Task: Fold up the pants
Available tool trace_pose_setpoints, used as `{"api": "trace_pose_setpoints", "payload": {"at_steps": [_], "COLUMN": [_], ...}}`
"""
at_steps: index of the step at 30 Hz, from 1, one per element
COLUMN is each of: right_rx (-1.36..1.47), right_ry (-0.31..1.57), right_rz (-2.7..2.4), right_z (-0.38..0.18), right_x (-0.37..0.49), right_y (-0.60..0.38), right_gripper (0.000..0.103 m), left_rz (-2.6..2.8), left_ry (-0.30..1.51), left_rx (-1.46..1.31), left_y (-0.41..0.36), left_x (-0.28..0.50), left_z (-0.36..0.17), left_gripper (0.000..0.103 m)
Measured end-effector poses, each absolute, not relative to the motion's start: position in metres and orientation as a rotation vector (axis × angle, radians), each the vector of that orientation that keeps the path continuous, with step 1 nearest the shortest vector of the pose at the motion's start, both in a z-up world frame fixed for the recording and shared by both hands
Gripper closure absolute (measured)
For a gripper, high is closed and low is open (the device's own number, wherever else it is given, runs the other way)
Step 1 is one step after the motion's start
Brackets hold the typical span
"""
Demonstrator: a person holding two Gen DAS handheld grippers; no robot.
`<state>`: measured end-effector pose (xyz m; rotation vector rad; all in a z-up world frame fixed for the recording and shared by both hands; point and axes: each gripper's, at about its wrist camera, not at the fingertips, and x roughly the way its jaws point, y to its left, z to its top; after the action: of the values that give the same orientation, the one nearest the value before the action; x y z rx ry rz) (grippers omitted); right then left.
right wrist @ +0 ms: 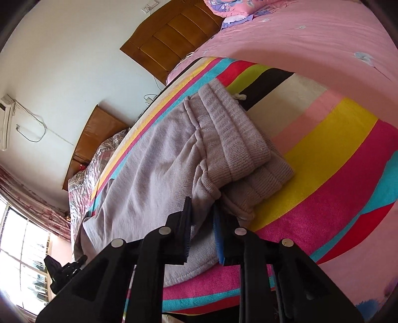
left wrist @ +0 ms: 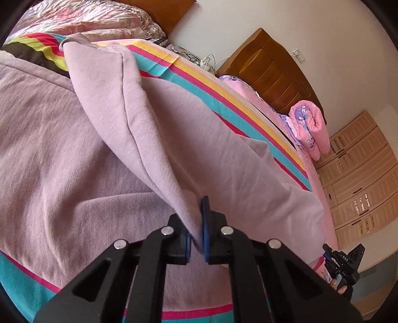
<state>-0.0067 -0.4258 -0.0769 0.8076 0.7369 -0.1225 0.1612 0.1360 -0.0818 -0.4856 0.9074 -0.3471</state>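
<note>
Lilac knit pants (left wrist: 74, 149) lie spread on a striped towel (left wrist: 189, 74) on the bed. My left gripper (left wrist: 197, 223) is shut on a fold of the pants and lifts it off the rest of the cloth as a ridge. In the right wrist view the pants (right wrist: 154, 169) show their ribbed waistband (right wrist: 236, 139) doubled over. My right gripper (right wrist: 202, 211) has its jaws a little apart, with pants cloth between them at the near edge below the waistband. The right gripper also shows in the left wrist view (left wrist: 343, 263), and the left one in the right wrist view (right wrist: 64, 270).
The striped towel (right wrist: 323, 149) covers a pink bedsheet (right wrist: 298, 37). A rolled pink quilt (left wrist: 311, 126) lies by the wooden headboard (left wrist: 273, 74). A floral quilt (left wrist: 87, 20) is bunched at the far end. A pale wardrobe (left wrist: 360, 174) and a window (right wrist: 22, 248) flank the bed.
</note>
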Motion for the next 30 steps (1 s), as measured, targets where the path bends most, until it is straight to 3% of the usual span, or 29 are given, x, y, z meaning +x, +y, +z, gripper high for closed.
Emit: {"api": "trace_pose_setpoints", "payload": {"at_steps": [5, 10, 12, 14, 16, 17, 21, 23, 24, 25, 30], "right_rx": [0.681, 0.745, 0.77, 0.791, 0.794, 0.813, 0.816, 0.787, 0.757, 0.744, 0.689], "right_ry": [0.634, 0.784, 0.789, 0.772, 0.774, 0.772, 0.781, 0.78, 0.774, 0.759, 0.718], "right_rz": [-0.073, -0.066, -0.075, -0.078, -0.061, -0.039, 0.052, 0.068, 0.044, 0.036, 0.02], "right_z": [-0.037, -0.076, -0.089, -0.089, -0.088, -0.088, -0.089, -0.089, -0.087, -0.083, -0.058], "right_x": [-0.013, -0.018, -0.021, -0.024, -0.026, -0.029, -0.028, -0.021, -0.02, -0.021, -0.034], "right_y": [-0.418, -0.424, -0.42, -0.42, -0.415, -0.412, -0.387, -0.377, -0.374, -0.372, -0.367], "right_gripper": [0.09, 0.09, 0.089, 0.085, 0.065, 0.06, 0.059, 0.068, 0.09, 0.092, 0.094], "left_rz": [-0.298, -0.225, -0.231, -0.234, -0.249, -0.251, -0.264, -0.264, -0.264, -0.263, -0.27], "left_ry": [0.691, 0.927, 0.896, 0.889, 0.891, 0.89, 0.88, 0.871, 0.866, 0.852, 0.81], "left_rx": [-0.332, -0.339, -0.341, -0.317, -0.31, -0.306, -0.324, -0.318, -0.312, -0.305, -0.268], "left_y": [0.13, 0.134, 0.138, 0.137, 0.138, 0.139, 0.143, 0.141, 0.14, 0.136, 0.135], "left_x": [0.107, 0.113, 0.114, 0.114, 0.111, 0.109, 0.109, 0.108, 0.108, 0.11, 0.097], "left_z": [-0.015, -0.093, -0.101, -0.095, -0.092, -0.092, -0.091, -0.09, -0.087, -0.084, -0.066], "left_gripper": [0.098, 0.097, 0.094, 0.091, 0.08, 0.076, 0.075, 0.079, 0.087, 0.096, 0.097]}}
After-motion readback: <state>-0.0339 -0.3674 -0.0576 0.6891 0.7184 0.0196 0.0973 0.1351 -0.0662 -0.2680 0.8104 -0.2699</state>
